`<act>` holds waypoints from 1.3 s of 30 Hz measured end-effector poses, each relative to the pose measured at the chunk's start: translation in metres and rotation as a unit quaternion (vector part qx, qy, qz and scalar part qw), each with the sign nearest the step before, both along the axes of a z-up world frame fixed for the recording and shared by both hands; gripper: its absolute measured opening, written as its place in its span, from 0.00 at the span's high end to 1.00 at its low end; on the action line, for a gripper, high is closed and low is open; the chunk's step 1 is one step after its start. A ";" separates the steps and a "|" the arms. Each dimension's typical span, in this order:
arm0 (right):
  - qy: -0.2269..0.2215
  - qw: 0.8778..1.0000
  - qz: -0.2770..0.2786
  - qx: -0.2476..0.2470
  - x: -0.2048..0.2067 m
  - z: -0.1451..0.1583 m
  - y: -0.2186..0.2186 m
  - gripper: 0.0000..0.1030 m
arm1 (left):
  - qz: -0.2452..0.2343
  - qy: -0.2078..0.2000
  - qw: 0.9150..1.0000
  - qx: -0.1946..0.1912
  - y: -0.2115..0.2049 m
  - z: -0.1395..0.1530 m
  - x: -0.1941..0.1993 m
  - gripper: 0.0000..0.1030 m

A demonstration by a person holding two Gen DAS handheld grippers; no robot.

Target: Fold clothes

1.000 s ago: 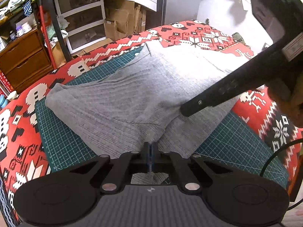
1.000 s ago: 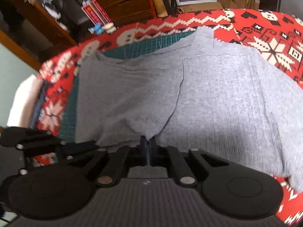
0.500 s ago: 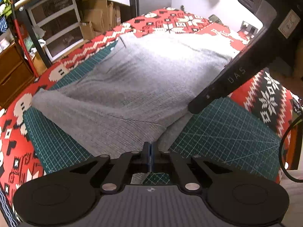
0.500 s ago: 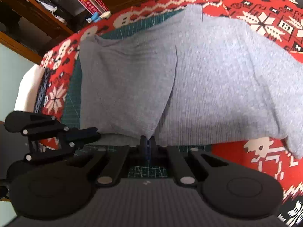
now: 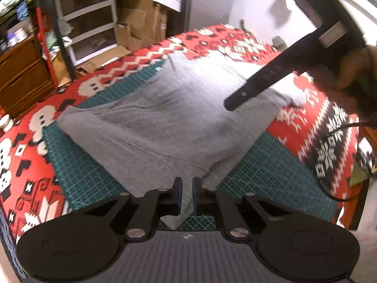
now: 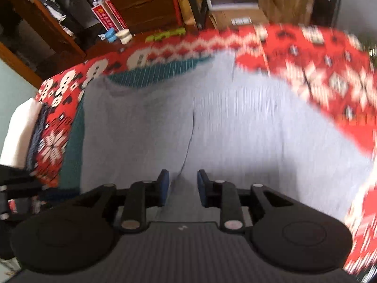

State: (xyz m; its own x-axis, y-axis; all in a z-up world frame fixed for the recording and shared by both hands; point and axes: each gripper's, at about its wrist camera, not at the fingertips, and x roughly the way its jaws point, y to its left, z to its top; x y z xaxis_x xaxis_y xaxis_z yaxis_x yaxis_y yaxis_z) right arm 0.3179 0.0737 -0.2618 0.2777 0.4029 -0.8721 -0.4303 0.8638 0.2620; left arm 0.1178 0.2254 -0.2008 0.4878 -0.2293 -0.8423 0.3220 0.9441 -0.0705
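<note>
One grey ribbed knit garment [image 5: 165,122] lies partly folded on the green cutting mat [image 5: 278,165] over the patterned worktop; left gripper [image 5: 187,194] jaws narrowly apart around its corner, right gripper [image 6: 182,186] jaws wide, further folds seemingly left

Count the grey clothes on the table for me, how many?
1. A grey garment lies spread over the green mat and red cloth. Anything under it would be hidden.
</note>
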 end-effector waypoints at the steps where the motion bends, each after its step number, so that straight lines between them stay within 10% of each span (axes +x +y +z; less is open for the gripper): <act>1: -0.012 1.000 0.005 -0.002 0.008 0.000 0.004 0.67 | 0.010 -0.001 1.000 -0.004 0.004 0.003 0.001 0.92; 9: -0.048 0.997 0.060 -0.010 0.047 -0.017 0.033 0.65 | 0.098 -0.017 0.995 0.009 0.042 0.003 0.046 0.92; 12: -0.044 0.997 0.061 0.003 0.052 -0.021 0.036 0.98 | 0.106 -0.025 0.994 0.018 0.051 0.000 0.063 0.92; 28: -0.045 0.998 -0.032 -0.026 0.053 -0.032 0.016 0.97 | 0.056 -0.039 0.994 0.088 0.048 -0.033 0.109 0.90; 39: -0.072 0.997 -0.027 -0.030 0.033 -0.013 0.015 0.92 | 0.135 -0.053 0.989 0.029 0.077 -0.006 0.105 0.90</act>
